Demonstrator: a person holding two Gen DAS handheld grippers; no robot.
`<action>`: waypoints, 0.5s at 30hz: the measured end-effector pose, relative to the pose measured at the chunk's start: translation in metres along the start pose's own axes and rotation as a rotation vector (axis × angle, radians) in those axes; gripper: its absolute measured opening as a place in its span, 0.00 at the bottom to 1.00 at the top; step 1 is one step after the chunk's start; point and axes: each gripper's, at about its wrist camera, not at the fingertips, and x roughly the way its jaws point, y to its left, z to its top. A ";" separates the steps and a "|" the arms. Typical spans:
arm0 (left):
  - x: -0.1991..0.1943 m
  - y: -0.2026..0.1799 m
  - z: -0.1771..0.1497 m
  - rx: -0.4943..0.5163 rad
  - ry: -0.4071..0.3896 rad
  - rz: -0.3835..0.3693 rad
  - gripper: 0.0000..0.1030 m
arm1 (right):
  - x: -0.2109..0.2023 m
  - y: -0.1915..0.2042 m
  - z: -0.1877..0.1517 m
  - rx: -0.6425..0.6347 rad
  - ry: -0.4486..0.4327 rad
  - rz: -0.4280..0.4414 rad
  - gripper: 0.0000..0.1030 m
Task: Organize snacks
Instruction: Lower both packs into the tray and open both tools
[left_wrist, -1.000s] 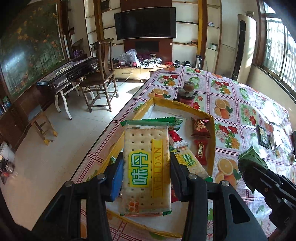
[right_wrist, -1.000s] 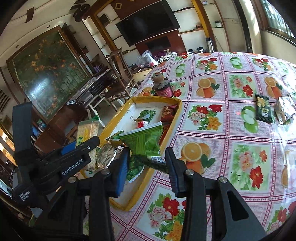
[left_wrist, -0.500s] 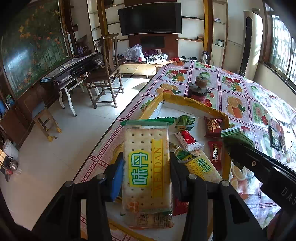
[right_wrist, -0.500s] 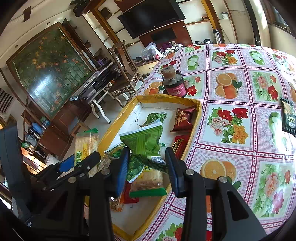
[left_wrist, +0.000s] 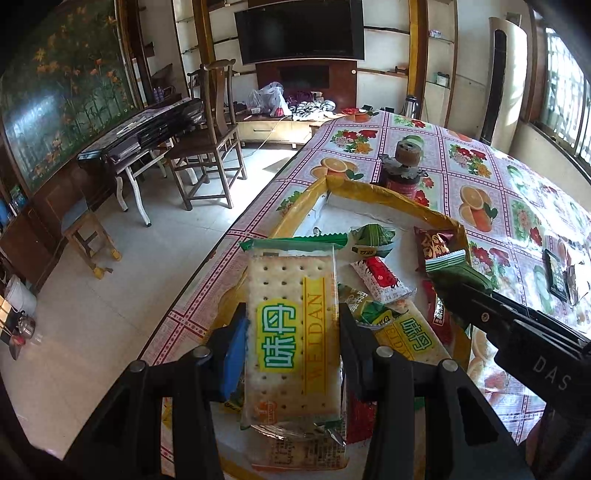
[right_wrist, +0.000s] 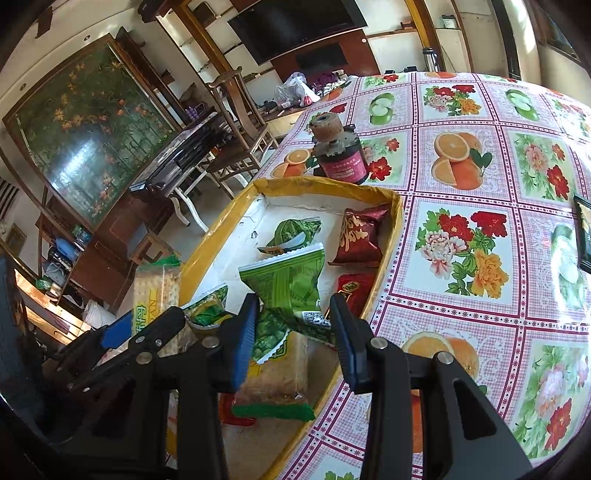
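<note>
My left gripper (left_wrist: 291, 332) is shut on a Weidan cracker pack (left_wrist: 291, 325) and holds it above the near end of the yellow-rimmed tray (left_wrist: 388, 194). My right gripper (right_wrist: 291, 325) is shut on a green snack bag (right_wrist: 288, 280) and holds it over the same tray (right_wrist: 325, 184). The tray holds several snacks: a second cracker pack (left_wrist: 413, 336), red packets (right_wrist: 358, 236) and a green packet (right_wrist: 295, 232). The right gripper's arm shows in the left wrist view (left_wrist: 517, 332), and the left gripper with its cracker pack shows in the right wrist view (right_wrist: 155, 291).
A dark red jar (right_wrist: 340, 155) stands just beyond the tray's far end. A dark packet (left_wrist: 556, 273) and foil wrappers lie on the flowered tablecloth to the right. The table's left edge drops to the floor, with a chair (left_wrist: 214, 140) and stool beyond.
My right gripper has carried the green bag leftward from the tray's right rim to above the tray's inside. My left gripper has kept the cracker pack over the tray's near end, rising slightly.
</note>
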 end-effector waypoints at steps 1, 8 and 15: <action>0.000 0.000 0.000 0.001 0.001 0.001 0.44 | 0.002 0.000 0.000 0.000 0.004 0.000 0.40; 0.003 -0.001 -0.002 0.005 0.008 0.007 0.44 | 0.014 0.000 0.001 -0.011 0.024 -0.008 0.40; -0.003 0.004 -0.001 -0.022 0.004 -0.011 0.68 | 0.012 -0.004 0.002 0.005 0.025 0.012 0.48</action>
